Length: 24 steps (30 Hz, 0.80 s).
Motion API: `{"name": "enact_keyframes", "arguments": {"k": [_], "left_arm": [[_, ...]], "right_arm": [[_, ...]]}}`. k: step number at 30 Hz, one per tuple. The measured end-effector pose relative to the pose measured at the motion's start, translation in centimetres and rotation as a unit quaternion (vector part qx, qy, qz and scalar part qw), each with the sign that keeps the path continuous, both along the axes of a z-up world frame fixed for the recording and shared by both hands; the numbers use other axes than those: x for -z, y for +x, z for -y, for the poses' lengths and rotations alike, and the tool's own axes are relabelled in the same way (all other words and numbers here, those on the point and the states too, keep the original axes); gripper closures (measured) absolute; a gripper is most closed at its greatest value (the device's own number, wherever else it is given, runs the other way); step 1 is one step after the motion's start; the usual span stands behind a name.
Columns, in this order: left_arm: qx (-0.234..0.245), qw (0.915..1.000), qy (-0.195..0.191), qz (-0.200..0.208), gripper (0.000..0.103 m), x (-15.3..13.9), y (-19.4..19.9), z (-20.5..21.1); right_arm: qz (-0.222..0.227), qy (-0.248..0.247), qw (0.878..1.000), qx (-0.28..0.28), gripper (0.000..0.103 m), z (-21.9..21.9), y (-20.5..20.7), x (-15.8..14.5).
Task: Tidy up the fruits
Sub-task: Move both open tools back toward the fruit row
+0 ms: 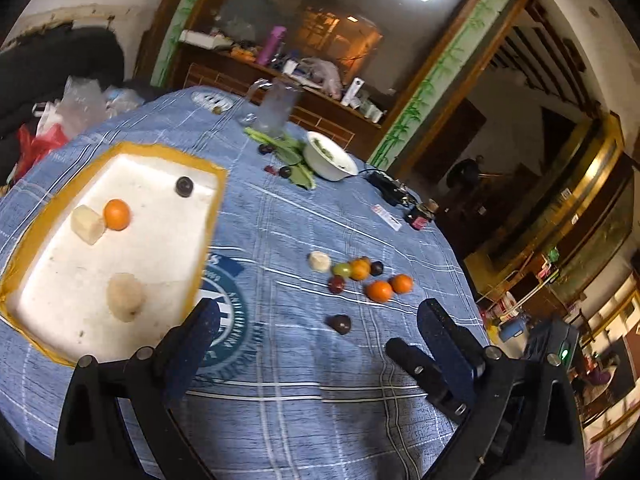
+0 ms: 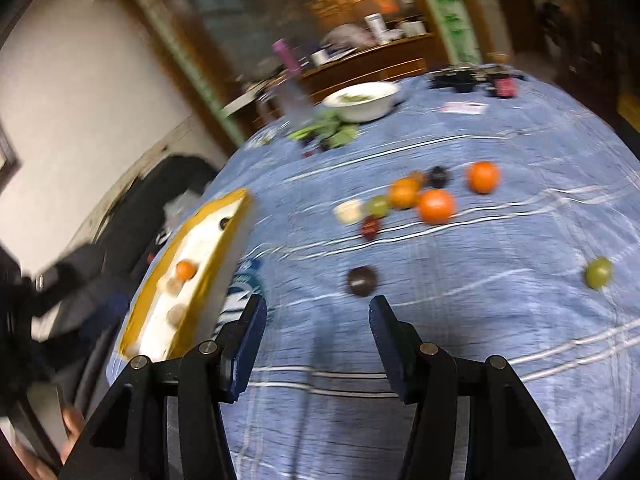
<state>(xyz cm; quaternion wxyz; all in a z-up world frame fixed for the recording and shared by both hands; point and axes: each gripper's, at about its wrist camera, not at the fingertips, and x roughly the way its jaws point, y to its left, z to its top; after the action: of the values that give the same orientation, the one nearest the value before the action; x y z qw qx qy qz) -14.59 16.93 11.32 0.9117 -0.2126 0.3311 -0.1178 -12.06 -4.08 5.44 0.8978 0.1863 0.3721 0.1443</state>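
Note:
A white tray with a yellow rim (image 1: 120, 150) lies at the left of the blue checked tablecloth. It holds an orange (image 1: 117, 214), two pale pieces and a dark fruit (image 1: 184, 186). A cluster of loose fruit (image 1: 360, 274) lies mid-table: oranges, a green grape, dark and red fruits, a pale piece. My left gripper (image 1: 318, 316) is open and empty, with a dark fruit (image 1: 340, 324) on the cloth just beyond its fingers. In the blurred right wrist view my right gripper (image 2: 317, 308) is open and empty, short of the same dark fruit (image 2: 362, 280). A green grape (image 2: 598, 273) lies alone at the right.
A white bowl (image 1: 330, 160) with greens, leafy stalks (image 1: 280, 146), a clear jug (image 1: 276, 110) and small dark items (image 1: 400, 196) stand at the table's far side. Plastic bags (image 1: 60, 120) pile beyond the tray. A cluttered wooden counter (image 1: 312, 92) is behind.

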Motion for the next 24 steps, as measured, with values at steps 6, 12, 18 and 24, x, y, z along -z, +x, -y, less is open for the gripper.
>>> {"name": "enact_keyframes", "arguments": {"k": [6,12,18,24], "left_arm": [[0.037,0.9986,0.01,-0.036,0.004,1.0,0.1,2.6],[0.018,0.9968,0.061,-0.048,0.004,1.5,0.1,3.0],[0.007,0.9958,0.081,-0.041,0.004,2.0,0.4,2.5],[0.039,0.9933,0.093,-0.057,0.004,3.5,1.6,4.2]], "right_arm": [[-0.002,0.015,0.999,0.034,0.044,2.5,-0.7,0.4],[-0.008,0.014,0.999,0.046,0.044,4.0,-0.5,1.0],[-0.014,0.004,0.993,0.12,0.044,11.0,-1.5,1.3],[-0.048,-0.016,0.986,0.158,0.045,16.2,-2.9,2.7]]}}
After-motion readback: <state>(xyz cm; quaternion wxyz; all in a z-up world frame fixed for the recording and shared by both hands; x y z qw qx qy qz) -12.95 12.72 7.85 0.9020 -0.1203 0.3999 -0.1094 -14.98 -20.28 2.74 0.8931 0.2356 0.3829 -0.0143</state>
